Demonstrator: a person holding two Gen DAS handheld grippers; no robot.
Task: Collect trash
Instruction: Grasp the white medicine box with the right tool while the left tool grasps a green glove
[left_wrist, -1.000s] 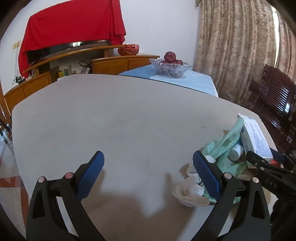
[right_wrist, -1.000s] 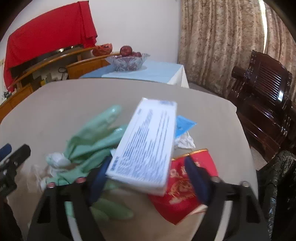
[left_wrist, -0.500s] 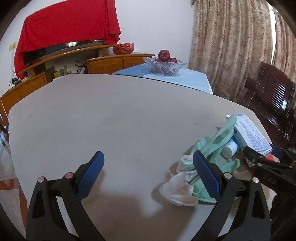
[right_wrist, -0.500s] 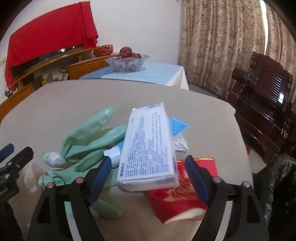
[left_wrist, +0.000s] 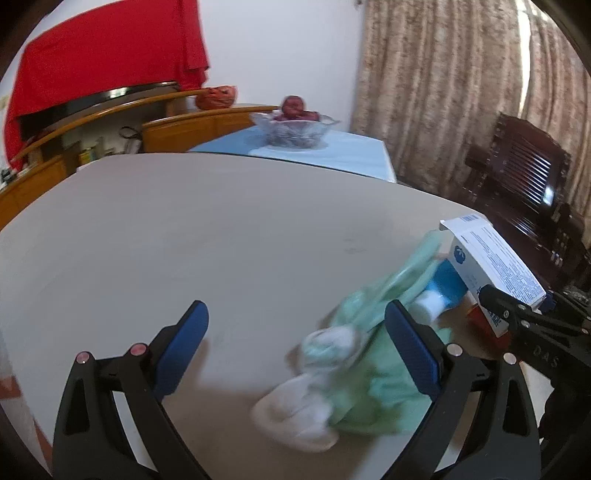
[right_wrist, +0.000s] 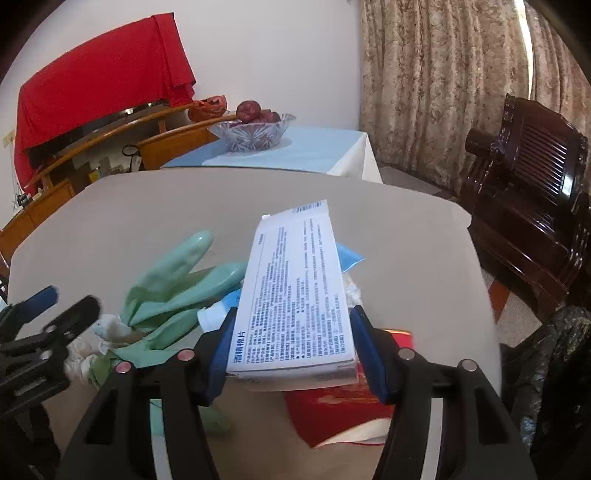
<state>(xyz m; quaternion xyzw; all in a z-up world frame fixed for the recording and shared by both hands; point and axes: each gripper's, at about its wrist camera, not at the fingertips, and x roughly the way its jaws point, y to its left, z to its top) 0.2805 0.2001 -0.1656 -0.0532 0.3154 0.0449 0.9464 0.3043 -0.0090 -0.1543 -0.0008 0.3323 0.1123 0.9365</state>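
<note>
A trash pile lies at the right of the grey table. It holds a mint green rubber glove, crumpled white tissue, a white-capped blue tube, a red packet and blue paper. My right gripper is shut on a white printed box, which also shows in the left wrist view. My left gripper is open and empty, its right finger over the glove.
A glass bowl of red fruit stands on a blue-clothed table behind. A dark wooden chair and a black bag are to the right. A wooden sideboard under a red cloth lies at the back left.
My right gripper's fingers have closed in against the sides of the white box, which now points straight ahead. My left gripper has shifted right, closer to the glove and tissue.
</note>
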